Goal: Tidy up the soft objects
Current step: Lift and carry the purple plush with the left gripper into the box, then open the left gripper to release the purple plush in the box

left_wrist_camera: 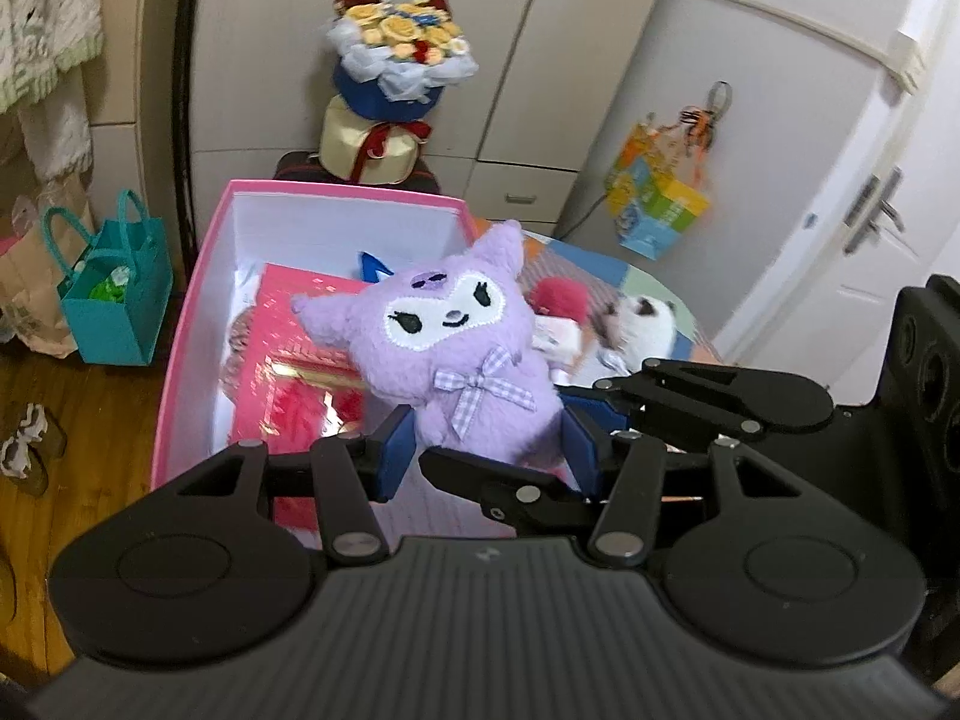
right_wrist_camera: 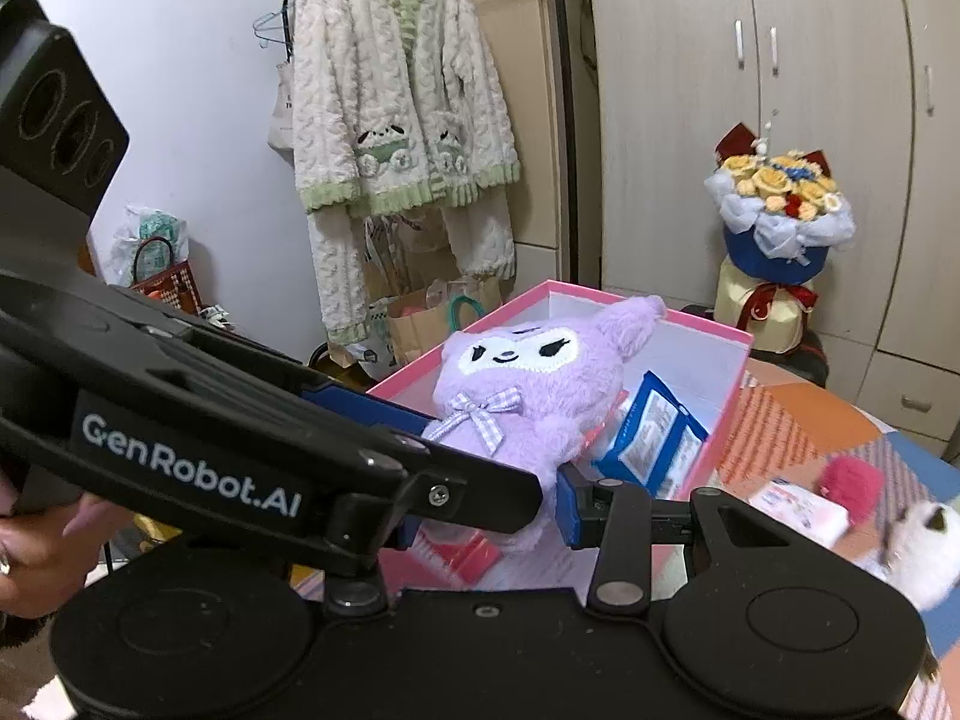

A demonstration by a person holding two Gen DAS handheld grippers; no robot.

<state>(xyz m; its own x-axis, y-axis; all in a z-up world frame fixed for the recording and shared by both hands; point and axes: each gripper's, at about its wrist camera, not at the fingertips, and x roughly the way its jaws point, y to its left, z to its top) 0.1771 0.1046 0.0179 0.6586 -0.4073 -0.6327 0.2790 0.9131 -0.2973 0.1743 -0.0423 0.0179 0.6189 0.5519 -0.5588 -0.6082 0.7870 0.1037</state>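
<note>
I hold the purple plush toy (left_wrist_camera: 456, 348) by its bottom, with my left gripper (left_wrist_camera: 489, 450) and right gripper (right_wrist_camera: 480, 504) both pinching it, just ahead over the pink box (left_wrist_camera: 198, 276) (so it can drop in).

A fluffy purple plush (left_wrist_camera: 456, 354) with a white face and a checked lilac bow sits mid-frame, upright, tilted slightly left — above the open pink box (left_wrist_camera: 192, 324). At right lie a red pompom (left_wrist_camera: 561, 299) and a white plush (left_wrist_camera: 645, 327) — both blurred.
</note>
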